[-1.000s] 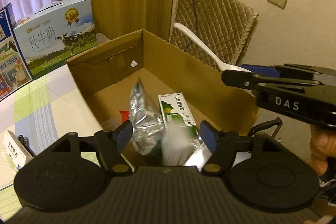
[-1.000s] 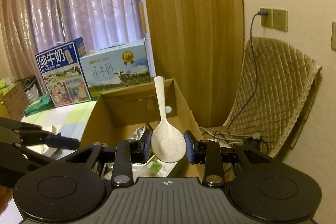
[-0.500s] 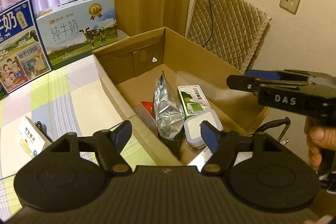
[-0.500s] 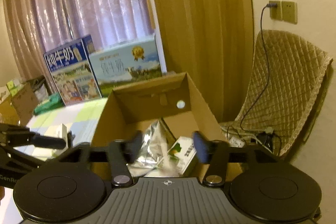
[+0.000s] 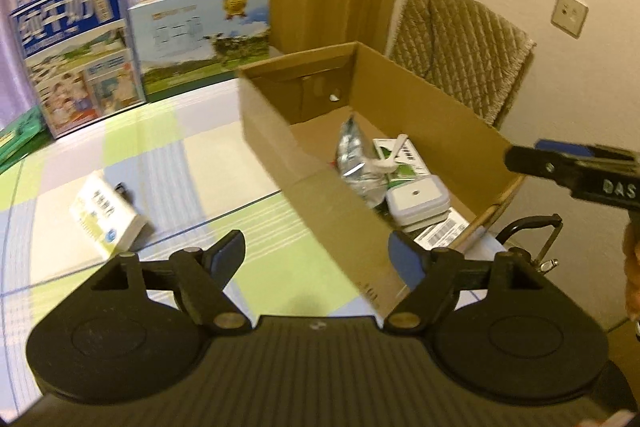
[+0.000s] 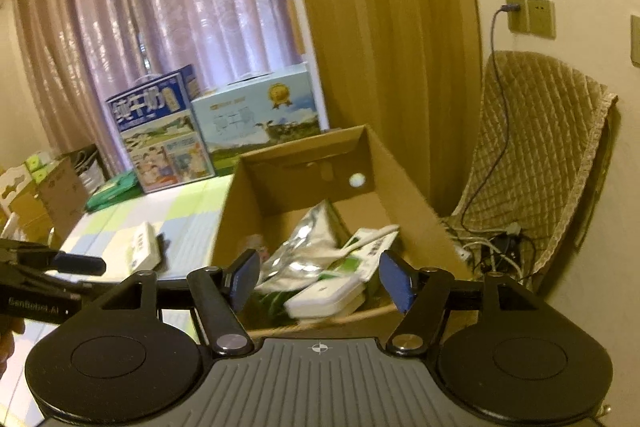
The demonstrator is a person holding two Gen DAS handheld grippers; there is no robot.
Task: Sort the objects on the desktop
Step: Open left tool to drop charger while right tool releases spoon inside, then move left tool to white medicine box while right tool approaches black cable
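Worktop [image 5: 132, 163]: one small white box [image 5: 107, 223] left unsorted. Cardboard box [image 5: 440, 115]: holds foil pouch [image 5: 354, 157], carton, white spoon [image 5: 390, 157], which your right gripper [image 6: 320, 277] held a second ago. Both it and your left gripper [image 5: 318, 255] gape empty; next, reach left for the small box.

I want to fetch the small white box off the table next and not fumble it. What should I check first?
1. Left gripper open and holding nothing: ok.
2. Right gripper open and holding nothing: ok.
3. Spoon lies inside the cardboard box, on the items there: ok.
4. Small white box lies on the table, with bare table around most of it: ok.
5. Dark item just behind that box, touching or apart: cannot tell.
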